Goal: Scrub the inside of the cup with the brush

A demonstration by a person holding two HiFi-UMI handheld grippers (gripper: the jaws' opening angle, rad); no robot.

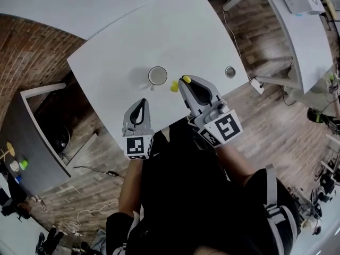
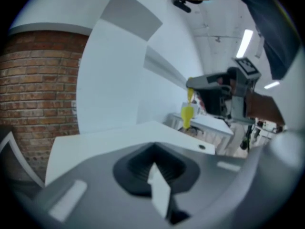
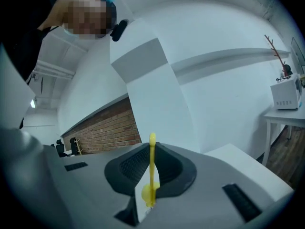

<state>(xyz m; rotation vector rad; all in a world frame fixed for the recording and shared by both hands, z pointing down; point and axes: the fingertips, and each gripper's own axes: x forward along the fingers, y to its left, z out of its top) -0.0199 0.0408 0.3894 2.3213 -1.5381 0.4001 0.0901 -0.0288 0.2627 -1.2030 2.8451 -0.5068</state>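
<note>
Nearest my head camera is the person's dark clothing (image 1: 180,195), which fills the bottom of the view. Both forearms reach out of it toward the white tabletop (image 1: 127,41).

The left hand-held gripper (image 1: 140,104) sits over the near edge of the tabletop, on the person's side of the cup (image 1: 157,76) and apart from it. In the left gripper view I read its jaws as fully together, dark pad against dark pad, with nothing gripped between them.

The right hand-held gripper (image 1: 185,82) reaches further in over the tabletop, just right of the cup. Its jaws are clamped on the yellow brush (image 1: 174,86). In the right gripper view the thin yellow handle runs along the seam where the pads meet, with a rounder yellow lump at its near end. From the left gripper view I see the brush hanging below the right gripper's tips, above the tabletop.

The cup is white and stands upright near the middle of the tabletop, with its open mouth facing up. In the head view the yellow end of the brush lies just beside the cup's lower right rim, outside the cup. I cannot tell whether it touches the rim.

A small round grommet (image 1: 230,71) is set into the tabletop to the right of the right gripper, well apart from the cup.
</note>
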